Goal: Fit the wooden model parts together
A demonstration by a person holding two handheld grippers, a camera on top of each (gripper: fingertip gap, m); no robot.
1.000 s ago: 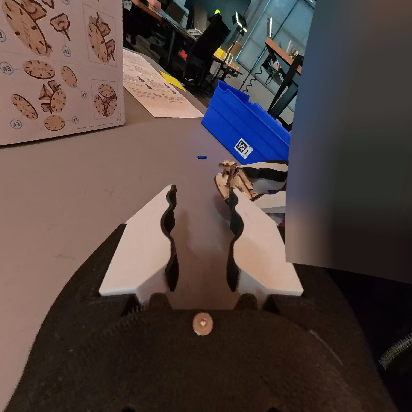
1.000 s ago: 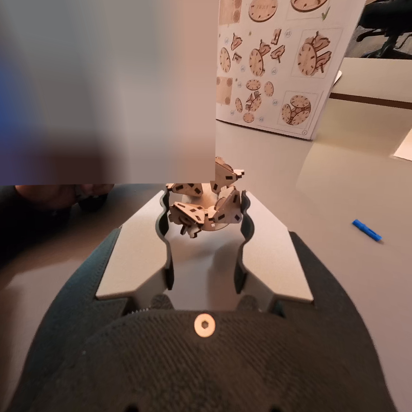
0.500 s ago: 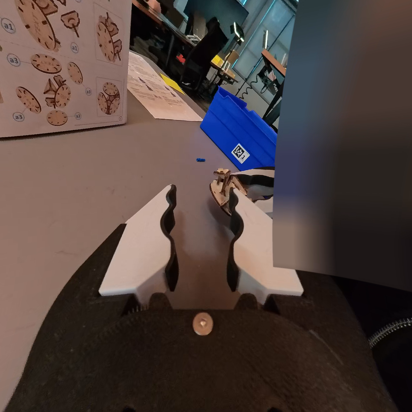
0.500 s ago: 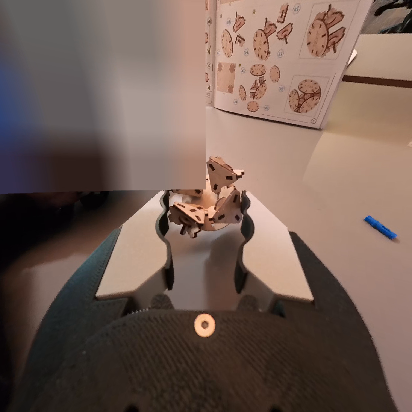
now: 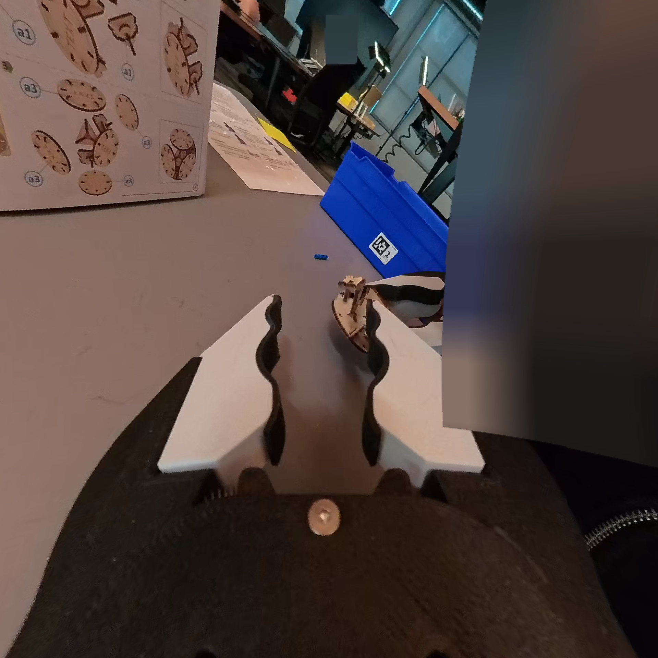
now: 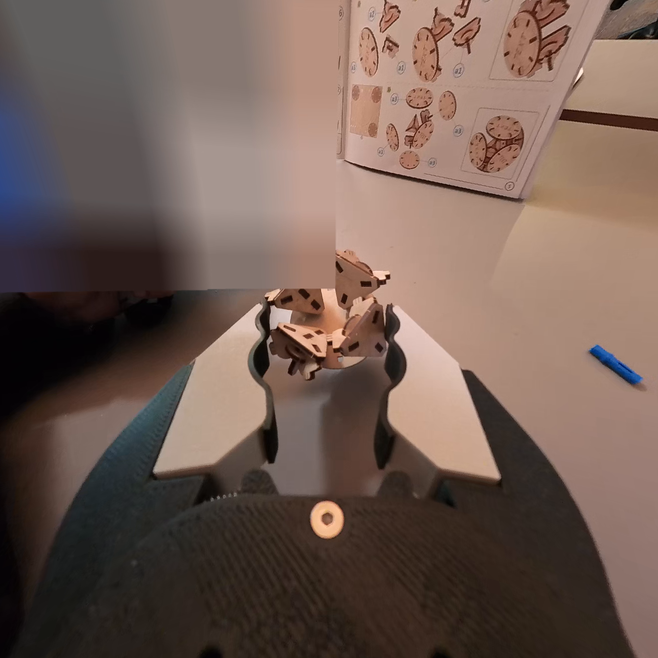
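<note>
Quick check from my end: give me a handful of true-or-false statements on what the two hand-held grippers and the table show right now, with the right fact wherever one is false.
1. The right hand-held gripper has a wooden puzzle assembly between its fingers. True.
2. The left hand-held gripper has its fingers closed on a wooden part. False: its fingers stand apart with only bare table between them.
3. A small blue peg lies on the table, in no gripper. True.
4. The blue bin is red. False: it is blue, with a black-and-white tag on its side.
5. An instruction sheet with drawings of wooden discs stands upright beyond the assembly. True.
</note>
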